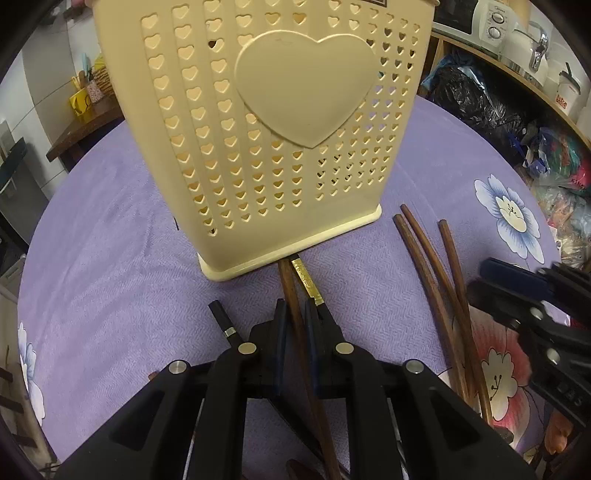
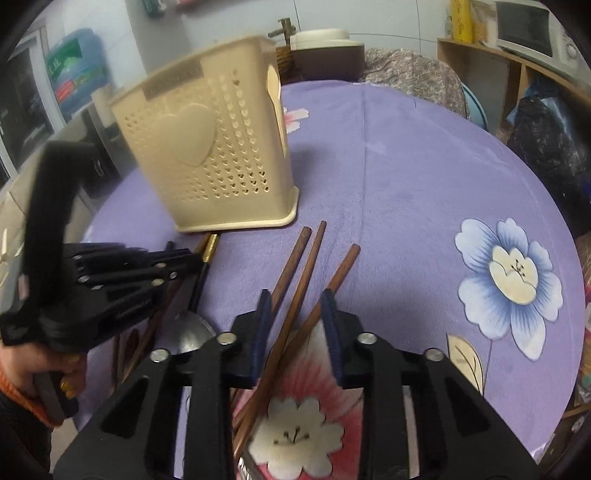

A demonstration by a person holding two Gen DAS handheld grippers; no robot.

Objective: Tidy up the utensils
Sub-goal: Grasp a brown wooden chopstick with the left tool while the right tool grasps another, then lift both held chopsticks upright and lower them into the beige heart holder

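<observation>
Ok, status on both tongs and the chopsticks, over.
Left tongs shut on one chopstick. Right tongs open, straddling three chopsticks. Holder upright, nothing blocking.

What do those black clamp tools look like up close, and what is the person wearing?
Both the left gripper and right gripper are black plastic, with angular linked arms joined by round silver rivets. Their two flat fingers carry dark blue ribbed pads. The left one has a long black handle. An orange sleeve shows at the wrist.

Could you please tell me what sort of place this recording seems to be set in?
Probably a home kitchen or dining corner: a round table under a purple floral cloth, a microwave on a wooden shelf, and a cream heart-pierced utensil holder beside wooden chopsticks.
</observation>
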